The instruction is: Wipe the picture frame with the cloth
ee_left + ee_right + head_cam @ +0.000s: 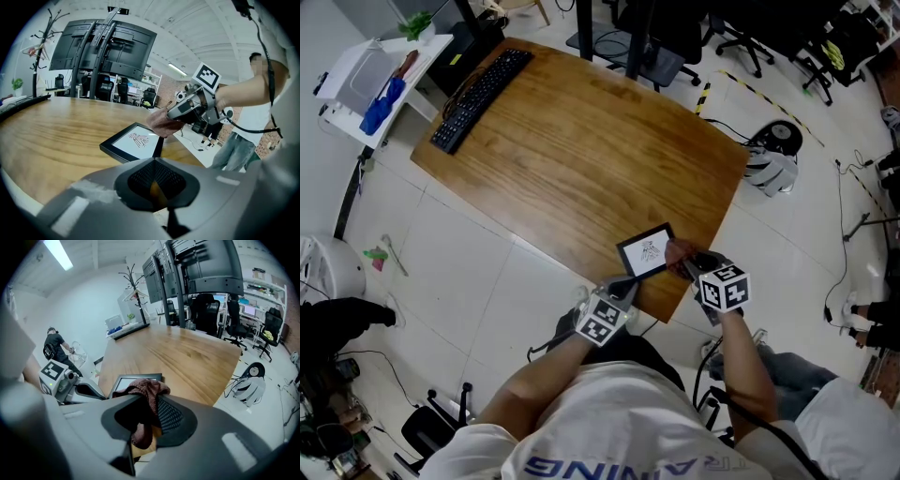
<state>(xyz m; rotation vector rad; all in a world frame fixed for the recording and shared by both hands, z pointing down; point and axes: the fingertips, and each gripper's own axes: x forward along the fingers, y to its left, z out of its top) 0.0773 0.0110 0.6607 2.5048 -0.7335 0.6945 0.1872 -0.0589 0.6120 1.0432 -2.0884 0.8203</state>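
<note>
Left gripper (624,291): you hold it at the near left, its tips pointing far and right. The jaws are drawn in on the near corner of the picture frame (646,251).
Right gripper (684,262): you hold it just right of the left one, its tips pointing left. The jaws are clamped on a bunched cloth (146,389).
Left forearm (546,370): bare, angled from your torso far and right up to its gripper.
Right forearm (741,361): bare, running almost straight away from you to its gripper.
Spacing: the two sets of tips are near each other but apart.
</note>
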